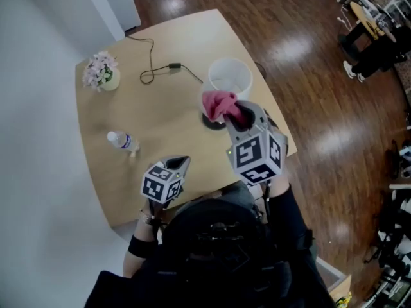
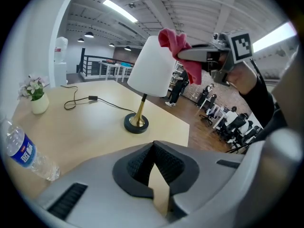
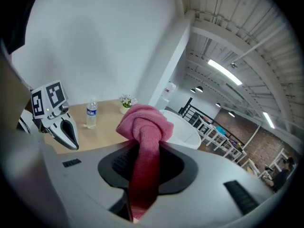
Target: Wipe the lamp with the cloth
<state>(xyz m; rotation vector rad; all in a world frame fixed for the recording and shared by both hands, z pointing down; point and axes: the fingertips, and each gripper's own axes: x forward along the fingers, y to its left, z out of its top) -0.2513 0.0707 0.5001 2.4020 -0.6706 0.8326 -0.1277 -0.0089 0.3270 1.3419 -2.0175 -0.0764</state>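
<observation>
Head view: the right tongs (image 1: 241,115) clamp the pink cloth (image 1: 220,104) at the lamp's (image 1: 229,76) six o'clock rim. The left tongs (image 1: 178,164), closed and empty, hover over the bench (image 1: 128,185).

Left gripper view: the cloth meets the lamp's top at one o'clock.

Right gripper view: the lamp lies just beyond the cloth. Light, sweeping strokes should keep it from tipping.

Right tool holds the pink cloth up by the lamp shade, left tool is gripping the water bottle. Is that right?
No. The left tool grips nothing: the left gripper view shows its jaws together and empty, with the water bottle resting on the table off to one side. The rest stands: the right tool holds the pink cloth by the lamp shade.
</observation>
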